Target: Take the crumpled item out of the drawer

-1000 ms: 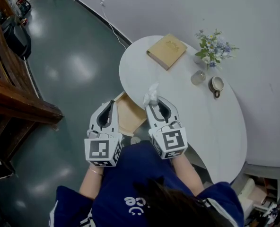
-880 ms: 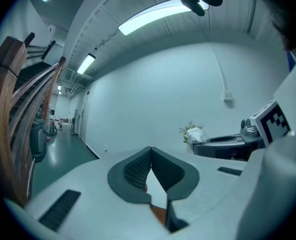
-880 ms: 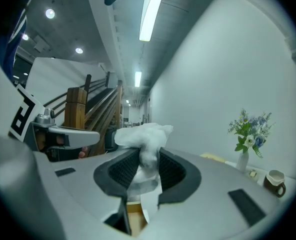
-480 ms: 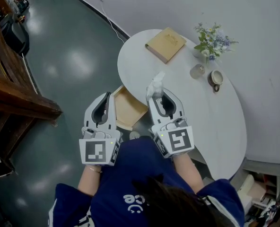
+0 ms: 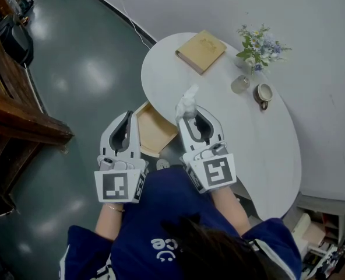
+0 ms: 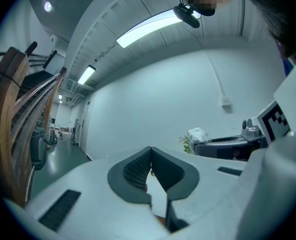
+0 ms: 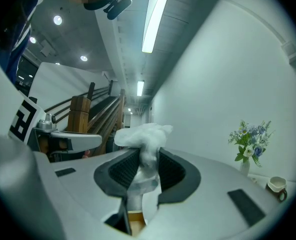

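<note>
A wooden stair rail (image 5: 21, 118) is noted at far left above the dark floor (image 5: 85, 74); neither is concerned in the task. Next, the left gripper (image 5: 127, 116) is held level just left of the drawer (image 5: 151, 130); in the left gripper view its jaws are seen closed tip to tip, with nothing caught between them. The drawer is seen pulled out from under the near-left edge of the round white table (image 5: 260, 156); its wooden bottom is shown bare where visible, though the strip under the right gripper (image 5: 189, 115) is hidden. That gripper is held just right of the drawer, about over the table's edge; its pads (image 7: 122, 170) are clamped on the crumpled item (image 5: 187, 101), a white wad. The item's long axis is laid along the jaws; a narrow waist is pinched, and a loose bunch is left standing out beyond the tips. The item is judged lifted clear, with the drawer lying lower and to its left and open table top to its right and farther off. A set-down there is judged the likely remainder, and only the right hand is placed for it; the left is nearer the drawer front. Far right, a book (image 5: 200, 50), a glass (image 5: 240, 84), a cup (image 5: 264, 93) and a vase of flowers (image 5: 257, 46) are noted, well apart from the item.
</note>
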`<state>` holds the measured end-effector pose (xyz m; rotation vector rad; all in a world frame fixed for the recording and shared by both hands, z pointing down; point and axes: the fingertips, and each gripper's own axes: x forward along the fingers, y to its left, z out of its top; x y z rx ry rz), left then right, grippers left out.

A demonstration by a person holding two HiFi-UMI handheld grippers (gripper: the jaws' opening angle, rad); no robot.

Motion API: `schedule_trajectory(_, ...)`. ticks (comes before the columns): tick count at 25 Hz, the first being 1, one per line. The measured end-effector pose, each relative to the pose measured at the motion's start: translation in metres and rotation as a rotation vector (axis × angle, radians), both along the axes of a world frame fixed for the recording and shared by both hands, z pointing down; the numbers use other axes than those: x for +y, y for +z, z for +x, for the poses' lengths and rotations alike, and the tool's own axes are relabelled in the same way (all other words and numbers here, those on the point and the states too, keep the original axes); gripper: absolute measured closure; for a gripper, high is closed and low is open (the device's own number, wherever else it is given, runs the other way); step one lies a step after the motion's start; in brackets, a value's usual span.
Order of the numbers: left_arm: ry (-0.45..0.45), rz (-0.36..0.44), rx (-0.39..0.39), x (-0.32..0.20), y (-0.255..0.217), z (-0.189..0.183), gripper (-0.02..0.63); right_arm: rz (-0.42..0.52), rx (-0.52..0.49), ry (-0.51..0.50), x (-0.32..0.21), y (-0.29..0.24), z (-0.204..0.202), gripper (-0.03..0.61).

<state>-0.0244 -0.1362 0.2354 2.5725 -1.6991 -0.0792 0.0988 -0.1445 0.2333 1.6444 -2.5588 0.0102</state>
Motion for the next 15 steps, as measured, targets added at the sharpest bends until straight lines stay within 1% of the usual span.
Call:
schedule_trajectory(4, -0.007, -0.003, 0.002, 0.0000, 0.0008, 0.0024, 0.609, 0.030, -0.005, -0.046, 0.0016, 0.0005, -0.0022, 0.465)
schedule_trajectory(9, -0.016, -0.011, 0.004, -0.0006, 0.0033, 0.0026, 0.609, 0.037, -0.010, -0.060, 0.0012, -0.0003, -0.0033, 0.465)
schedule_trajectory(15, -0.008, -0.014, -0.005, -0.0014, 0.0049, 0.0071, 0.609, 0.036, 0.015, -0.068, -0.0005, 0.0034, -0.0029, 0.466)
